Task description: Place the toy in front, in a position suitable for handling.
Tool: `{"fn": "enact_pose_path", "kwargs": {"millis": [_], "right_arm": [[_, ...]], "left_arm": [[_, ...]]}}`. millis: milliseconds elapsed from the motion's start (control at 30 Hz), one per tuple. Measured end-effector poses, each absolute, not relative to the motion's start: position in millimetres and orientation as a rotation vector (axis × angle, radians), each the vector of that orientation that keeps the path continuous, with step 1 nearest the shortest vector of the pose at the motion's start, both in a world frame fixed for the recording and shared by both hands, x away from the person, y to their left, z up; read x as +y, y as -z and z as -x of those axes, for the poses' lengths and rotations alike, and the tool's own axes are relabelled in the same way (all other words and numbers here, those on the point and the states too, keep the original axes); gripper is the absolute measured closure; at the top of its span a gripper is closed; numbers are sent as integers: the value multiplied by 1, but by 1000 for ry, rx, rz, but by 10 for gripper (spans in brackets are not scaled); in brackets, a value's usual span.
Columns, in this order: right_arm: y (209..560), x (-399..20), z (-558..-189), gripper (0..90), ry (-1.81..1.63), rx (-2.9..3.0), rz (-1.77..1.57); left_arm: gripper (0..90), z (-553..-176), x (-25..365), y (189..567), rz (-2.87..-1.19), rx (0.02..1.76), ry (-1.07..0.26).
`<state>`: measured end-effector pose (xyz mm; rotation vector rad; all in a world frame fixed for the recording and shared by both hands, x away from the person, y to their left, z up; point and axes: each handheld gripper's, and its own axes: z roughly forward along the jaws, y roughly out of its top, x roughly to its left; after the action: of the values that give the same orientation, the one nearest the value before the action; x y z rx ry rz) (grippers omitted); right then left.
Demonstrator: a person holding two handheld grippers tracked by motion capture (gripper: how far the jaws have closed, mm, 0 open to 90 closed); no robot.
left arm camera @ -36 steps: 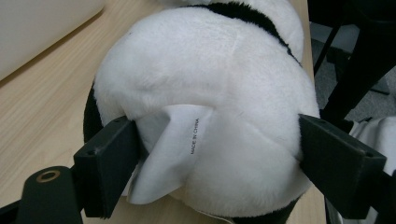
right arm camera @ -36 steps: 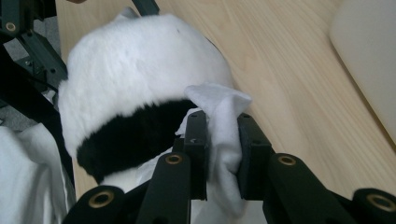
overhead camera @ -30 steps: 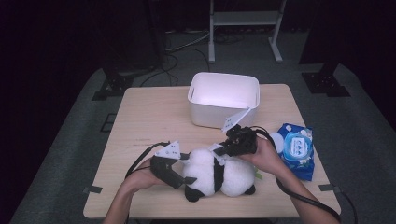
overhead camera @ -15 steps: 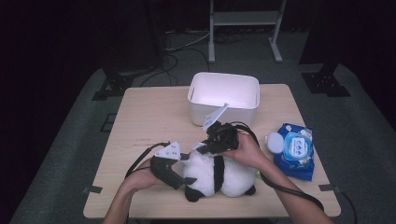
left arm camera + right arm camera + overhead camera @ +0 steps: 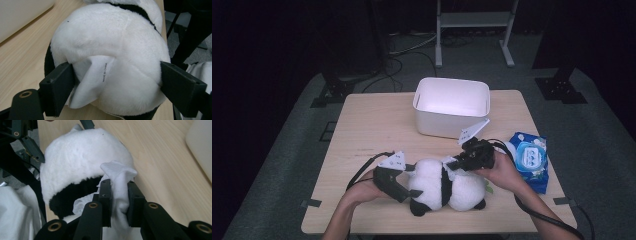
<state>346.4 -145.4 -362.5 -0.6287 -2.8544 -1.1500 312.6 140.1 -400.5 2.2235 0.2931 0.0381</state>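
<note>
The plush panda [image 5: 442, 187] lay on its side at the near edge of the wooden table [image 5: 372, 125], just in front of the white bin [image 5: 451, 106]. The left gripper [image 5: 404, 189] had its jaws spread wide and pressed into the toy's round rump, sewn-in label [image 5: 96, 75] between them, seemingly to pin it steady. And there was the right gripper [image 5: 452, 164], jaws nearly closed, pinching a folded white wipe [image 5: 119, 185] against the panda's back by the black band, likely for a clean. The blue wet-wipe pack [image 5: 528, 159] sat close by the right hand [image 5: 502, 170], handy for a fresh sheet.
</note>
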Motion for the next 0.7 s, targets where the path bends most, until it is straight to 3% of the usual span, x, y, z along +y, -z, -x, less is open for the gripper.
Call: {"fn": "enact_pose_path", "kwargs": {"millis": [700], "right_arm": [[372,-152,-302,768,1284,-2848,547]], "left_arm": [[69,-317,127,371,-2193,297,-18]]}}
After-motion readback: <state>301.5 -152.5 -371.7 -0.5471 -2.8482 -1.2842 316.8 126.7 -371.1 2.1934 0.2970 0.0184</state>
